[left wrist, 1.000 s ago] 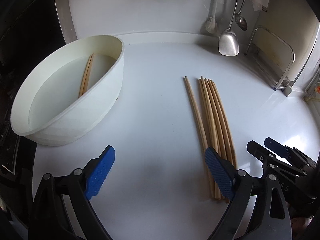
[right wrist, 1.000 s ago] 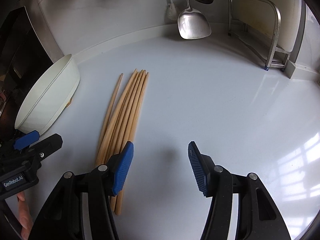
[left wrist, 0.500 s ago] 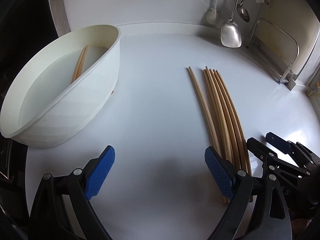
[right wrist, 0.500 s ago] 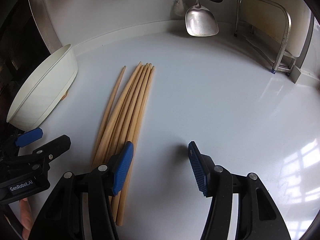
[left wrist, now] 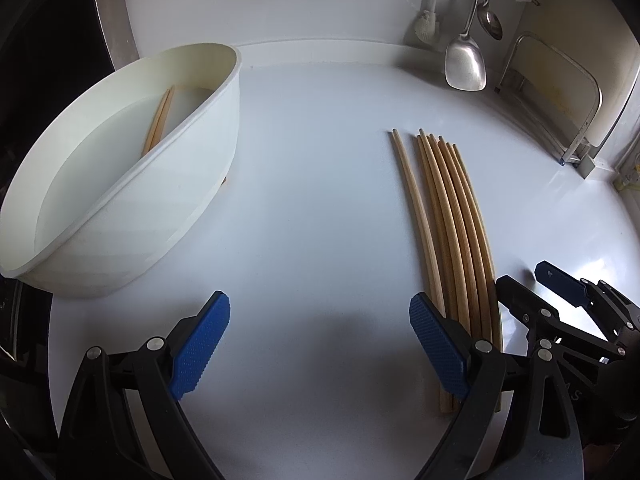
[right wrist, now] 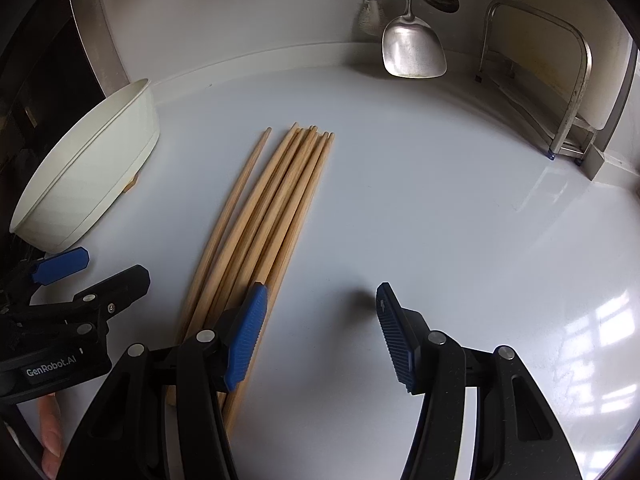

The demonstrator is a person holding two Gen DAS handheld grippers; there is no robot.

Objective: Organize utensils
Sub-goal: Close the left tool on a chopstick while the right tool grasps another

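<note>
left wrist view: two chopsticks already lie in the white tub [left wrist: 132,184] — a row of chopsticks [left wrist: 448,232] waits on the counter [left wrist: 320,168]. left gripper [left wrist: 320,344] and right gripper [right wrist: 320,328] gape, empty.

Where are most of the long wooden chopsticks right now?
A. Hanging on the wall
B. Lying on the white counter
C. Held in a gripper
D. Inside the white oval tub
B: the bunch of long wooden chopsticks lies flat on the white counter, and only a pair sits in the white oval tub.
</note>
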